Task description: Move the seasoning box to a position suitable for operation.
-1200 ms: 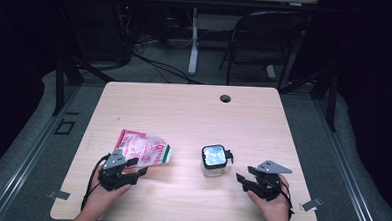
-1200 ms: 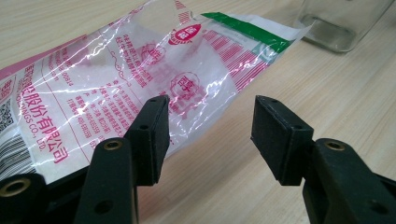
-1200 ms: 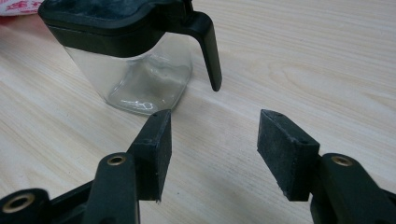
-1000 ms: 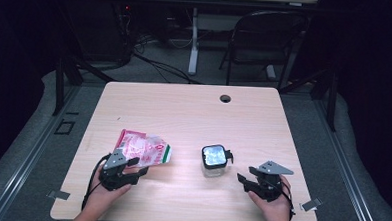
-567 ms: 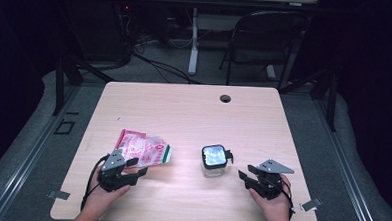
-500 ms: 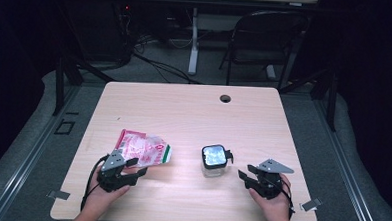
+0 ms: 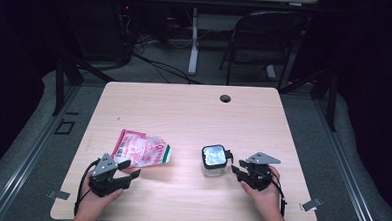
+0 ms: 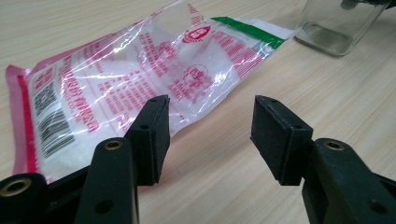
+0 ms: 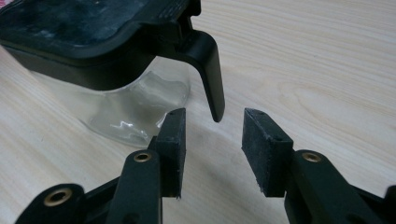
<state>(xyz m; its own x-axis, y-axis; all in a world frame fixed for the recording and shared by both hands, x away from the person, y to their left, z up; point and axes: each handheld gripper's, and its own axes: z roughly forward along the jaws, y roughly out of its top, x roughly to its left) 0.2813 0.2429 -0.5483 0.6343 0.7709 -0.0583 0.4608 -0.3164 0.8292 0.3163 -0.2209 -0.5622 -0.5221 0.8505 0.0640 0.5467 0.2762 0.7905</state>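
A clear plastic bag (image 7: pixel 141 149) with red print, a green end strip and white grains lies flat at the table's front left. My left gripper (image 7: pixel 129 168) rests just in front of it, open, and in the left gripper view the left gripper (image 8: pixel 208 135) has its left pad at the bag's (image 8: pixel 116 88) edge. A square clear jar (image 7: pixel 214 159) with a black lid stands right of centre. My right gripper (image 7: pixel 235 165) sits beside it. Its jaws have just been closing; in the right gripper view the right gripper (image 9: pixel 212 149) points at the lid's black latch tab (image 9: pixel 208 65), with the pads clear of it.
The light wood table (image 7: pixel 194 110) has a round cable hole (image 7: pixel 225 98) near its far edge. A black chair (image 7: pixel 267 38) and cables stand on the floor behind. The jar (image 8: pixel 334 28) shows beyond the bag in the left gripper view.
My right gripper has slid a little left toward the jar. The left gripper, the bag and the jar have stayed where they were.
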